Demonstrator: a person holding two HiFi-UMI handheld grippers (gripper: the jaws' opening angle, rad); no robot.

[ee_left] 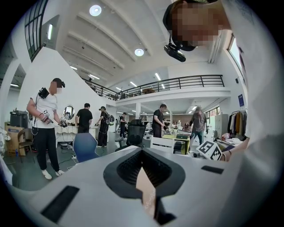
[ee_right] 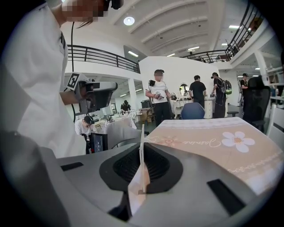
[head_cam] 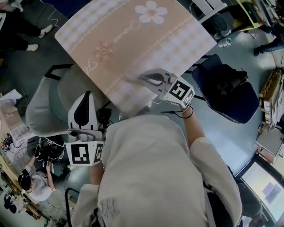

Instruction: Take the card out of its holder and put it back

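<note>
Right gripper (ee_right: 142,165) jaws pinch card (ee_right: 141,135); left gripper (ee_left: 143,165) jaws pinch holder (ee_left: 147,191).

Two grippers are counted in the head view: the left gripper (head_cam: 88,95) at centre left and the right gripper (head_cam: 135,79) at centre. Two thin sheets are seen, a tan sheet (ee_left: 146,188) and a white sheet (ee_right: 141,146). One desk (head_cam: 133,40) is shown at upper centre. Two printed flowers are counted on it, a white flower (head_cam: 151,12) and a pink flower (head_cam: 103,51). Two chairs are counted, a grey chair (head_cam: 44,106) and a dark chair (head_cam: 230,95).
</note>
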